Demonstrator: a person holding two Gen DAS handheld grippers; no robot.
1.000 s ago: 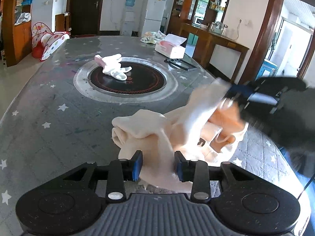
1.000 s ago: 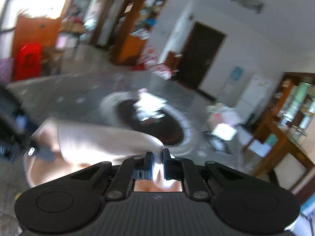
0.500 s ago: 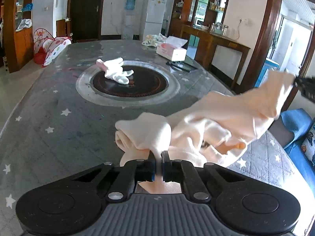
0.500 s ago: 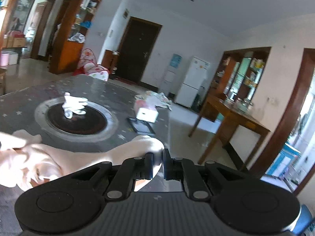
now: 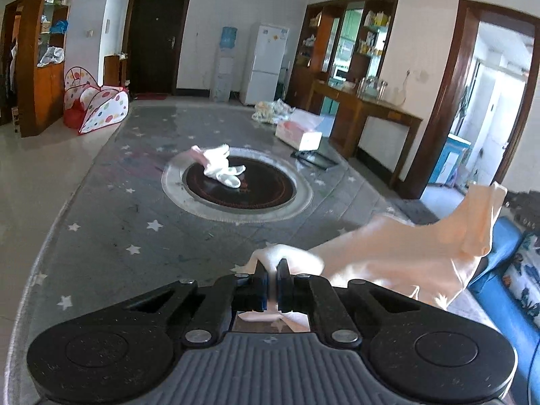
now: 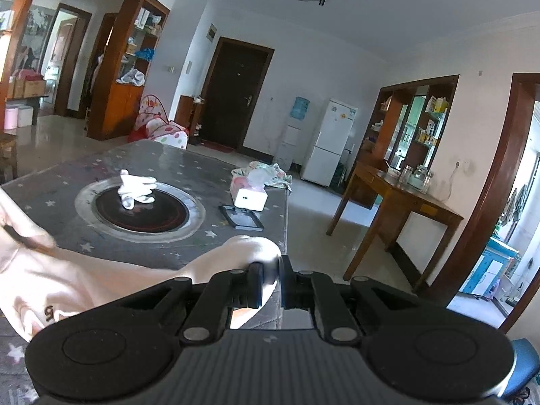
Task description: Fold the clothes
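Note:
A pale peach garment hangs stretched in the air between my two grippers, above the near end of the grey star-patterned table. My left gripper is shut on one corner of it. My right gripper is shut on the other end of the garment; its cloth spreads away to the left in the right wrist view. The garment's lower part is hidden behind the gripper bodies.
A white and pink garment lies on the round black hob in the table's middle. A tissue box, a black tablet and a cloth bundle sit at the far right. A blue sofa stands to the right.
My left gripper closed on the garment, then both grippers rose and drew apart. The garment went from a crumpled heap on the table to a stretched span in the air.

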